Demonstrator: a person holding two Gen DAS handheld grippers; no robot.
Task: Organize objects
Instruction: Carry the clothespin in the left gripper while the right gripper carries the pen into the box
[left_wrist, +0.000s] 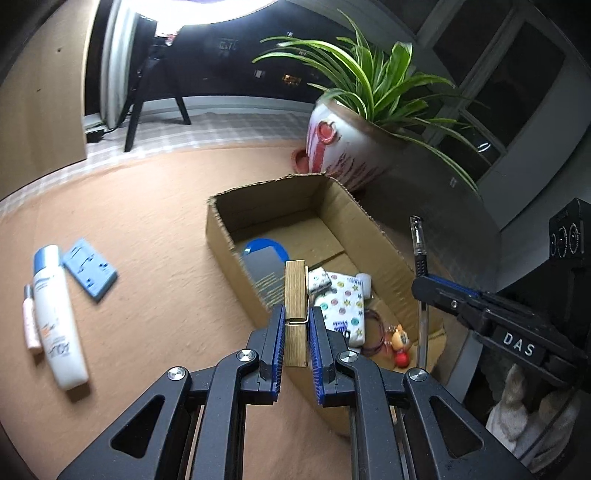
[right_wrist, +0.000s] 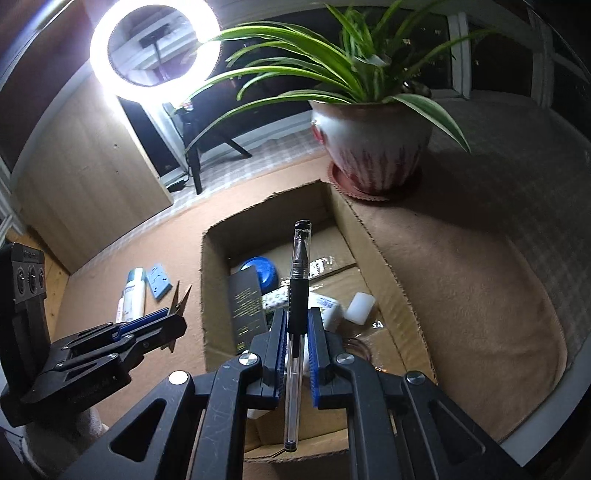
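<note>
- Holding a clothespin (left_wrist: 296, 314) clamped upright, the left gripper (left_wrist: 296, 325) hovered above the box's (left_wrist: 236, 280) near edge, likely for dropping.
- The right gripper (right_wrist: 297, 328), clamped on a pen (right_wrist: 298, 295), waited over the same box.

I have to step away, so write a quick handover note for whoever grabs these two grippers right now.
Left gripper: shut on a wooden clothespin, at the cardboard box's near wall.
Right gripper: shut on a clear pen, over the box.
Done: blue disc, dark booklet, patterned tissue pack, white block and small toy are in the box.
Left: drop both, then collect the white lotion bottle, pink tube and blue card from the brown mat.
</note>
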